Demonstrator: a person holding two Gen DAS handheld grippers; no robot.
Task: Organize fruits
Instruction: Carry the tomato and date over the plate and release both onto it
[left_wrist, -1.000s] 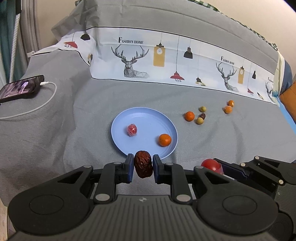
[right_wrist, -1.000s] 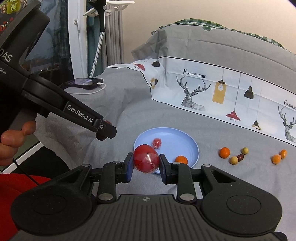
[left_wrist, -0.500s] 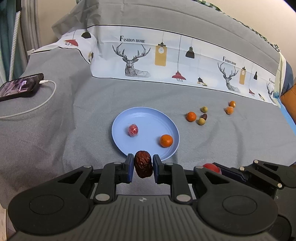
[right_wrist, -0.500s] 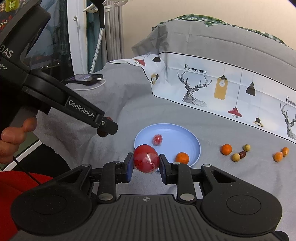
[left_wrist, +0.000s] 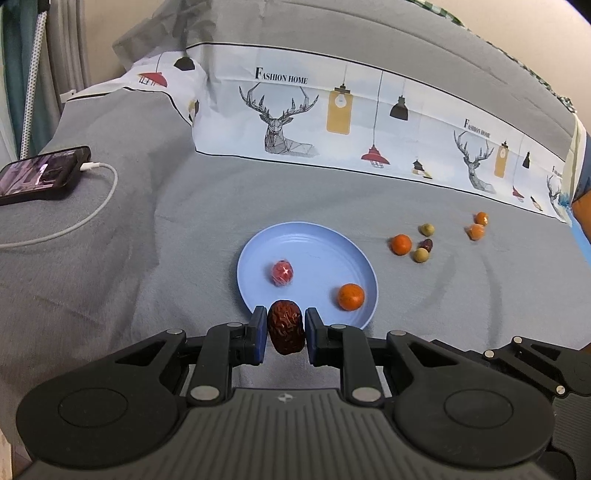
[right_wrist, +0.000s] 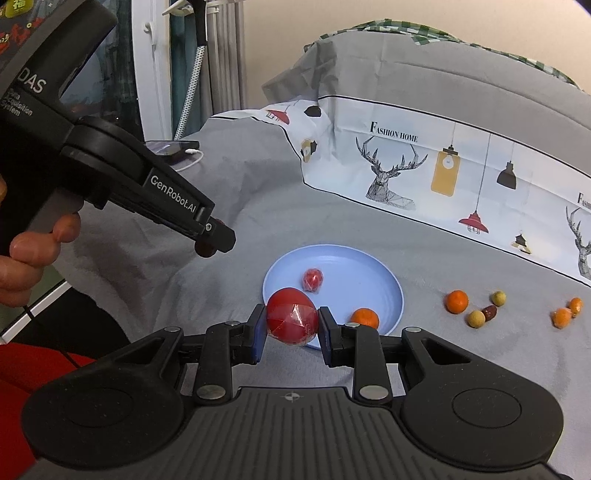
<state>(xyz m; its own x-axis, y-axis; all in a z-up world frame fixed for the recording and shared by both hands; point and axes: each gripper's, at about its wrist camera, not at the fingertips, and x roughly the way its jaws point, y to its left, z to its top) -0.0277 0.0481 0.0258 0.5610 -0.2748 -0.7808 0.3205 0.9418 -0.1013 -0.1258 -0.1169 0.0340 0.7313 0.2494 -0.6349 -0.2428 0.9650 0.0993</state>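
Left tool (left_wrist: 286, 328): clamped on a wrinkled dried date (left_wrist: 286, 326), at the blue plate's (left_wrist: 321, 240) near rim.
Right tool (right_wrist: 291, 326): gripping a wrapped red fruit (right_wrist: 291, 320), which hides part of the plate.
On plate: small wrapped red fruit (left_wrist: 282, 272), orange (left_wrist: 351, 296).
Bed (left_wrist: 166, 229): loose small fruits (left_wrist: 421, 243) right of the plate, too small to name.
Phone (left_wrist: 40, 177): cut off at the bed's left edge.

I bring both grippers nearer the blue plate (left_wrist: 364, 275): the left gripper (left_wrist: 286, 328) with its red date (left_wrist: 286, 326) now overlaps the plate's near rim, and the right gripper (right_wrist: 291, 325) with its wrapped red fruit (right_wrist: 291, 320) edges closer too.
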